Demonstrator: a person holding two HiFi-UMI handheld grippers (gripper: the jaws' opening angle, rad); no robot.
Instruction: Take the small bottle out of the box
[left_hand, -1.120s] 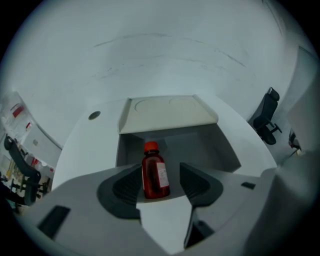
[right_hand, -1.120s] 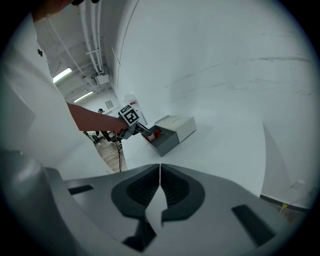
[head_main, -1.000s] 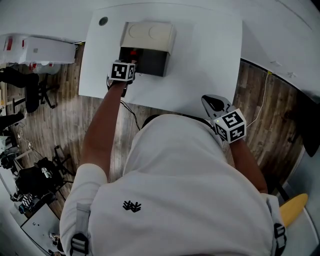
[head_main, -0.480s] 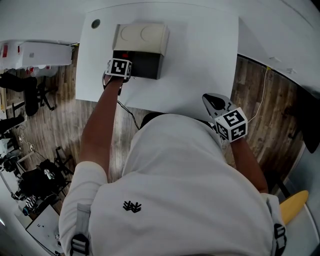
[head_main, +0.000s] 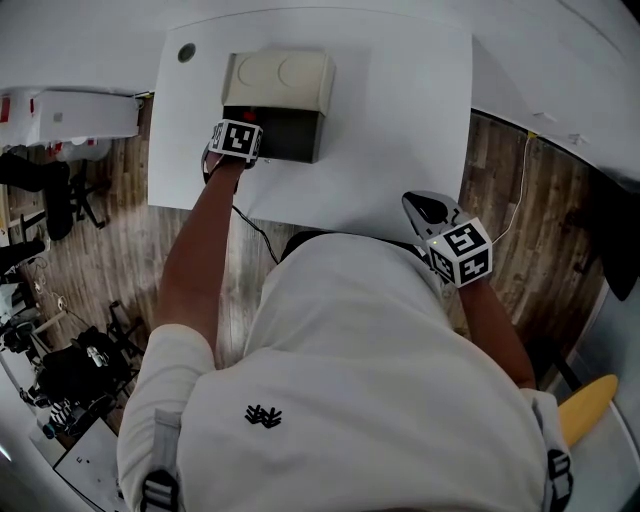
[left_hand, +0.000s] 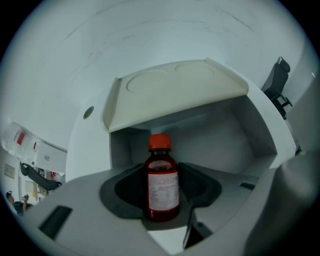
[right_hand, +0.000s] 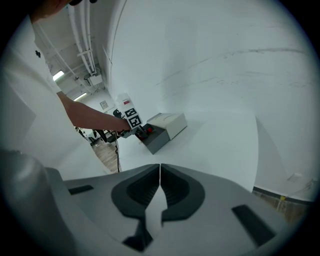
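Presently, the left gripper (left_hand: 161, 170) is inserted in the open front of the box (head_main: 280, 75), which sits toward the far left part of the white worktop (head_main: 400, 130). Its jaws have just been closing and now stand against both sides of the small bottle (left_hand: 162, 187), with no gap visible between either dark pad and the bottle's body. The small bottle is upright inside the box, on the box floor: dark red, with a red cap and a pale printed label whose text is too small to read. The box's beige flap (left_hand: 175, 92), bearing 2 round impressions, is raised above the opening, and grey inner walls show behind the bottle. The right gripper (right_hand: 159, 172) is at the near edge of the worktop, close to the person's torso and well apart from the box; its jaws are closed together with nothing between them. 1 small dark round hole (head_main: 186, 51) is noted near the far left corner of the worktop. Wooden floor (head_main: 130, 260) shows beyond the worktop's left side.
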